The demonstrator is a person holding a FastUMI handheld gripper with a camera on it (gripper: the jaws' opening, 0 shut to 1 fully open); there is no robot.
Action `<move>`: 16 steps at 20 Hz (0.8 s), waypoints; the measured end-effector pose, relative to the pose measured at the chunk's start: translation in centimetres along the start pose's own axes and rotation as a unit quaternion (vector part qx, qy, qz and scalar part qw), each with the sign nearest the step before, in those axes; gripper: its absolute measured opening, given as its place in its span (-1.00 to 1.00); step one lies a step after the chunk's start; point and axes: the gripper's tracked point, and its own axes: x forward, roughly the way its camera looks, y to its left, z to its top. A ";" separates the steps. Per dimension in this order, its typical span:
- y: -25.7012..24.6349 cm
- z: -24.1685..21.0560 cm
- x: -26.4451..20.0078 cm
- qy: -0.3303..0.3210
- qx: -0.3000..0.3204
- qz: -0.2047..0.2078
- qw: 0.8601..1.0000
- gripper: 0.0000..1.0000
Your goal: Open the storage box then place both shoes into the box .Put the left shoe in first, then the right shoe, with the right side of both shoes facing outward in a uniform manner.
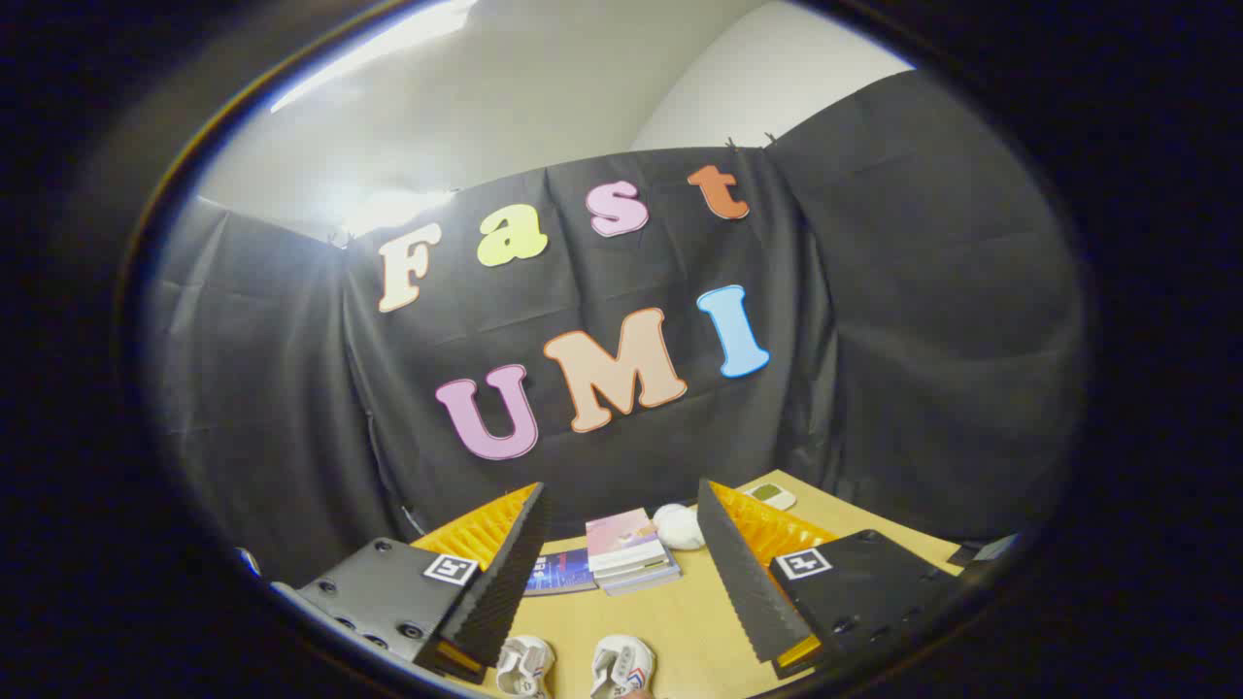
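My gripper point(621, 582) is held high above the wooden table point(699, 621), its two fingers point(505, 573) spread wide apart with nothing between them. Two small white shoes with red and blue side stripes lie side by side on the table below the fingers: one shoe point(524, 667) close to the left finger, the other shoe point(621, 668) just to its right. Only their near ends show. I see no storage box.
Beyond the fingers a stack of books point(631, 551) lies on the table with another book point(560, 573) to its left. A white rounded object point(680, 526) sits behind the stack, and a small white device point(770, 495) lies at the far right by the black cloth wall.
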 end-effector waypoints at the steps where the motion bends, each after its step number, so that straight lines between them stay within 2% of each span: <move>1: 0.2 0.0 0.2 -0.001 0.000 0.000 1.000 0.90; 5: 1.1 0.4 2.2 -0.002 -0.006 0.018 1.000 0.90; 9: 2.6 0.9 5.3 -0.004 -0.043 0.044 0.998 0.90; 16: 4.8 0.8 7.4 -0.004 -0.033 0.077 0.996 0.90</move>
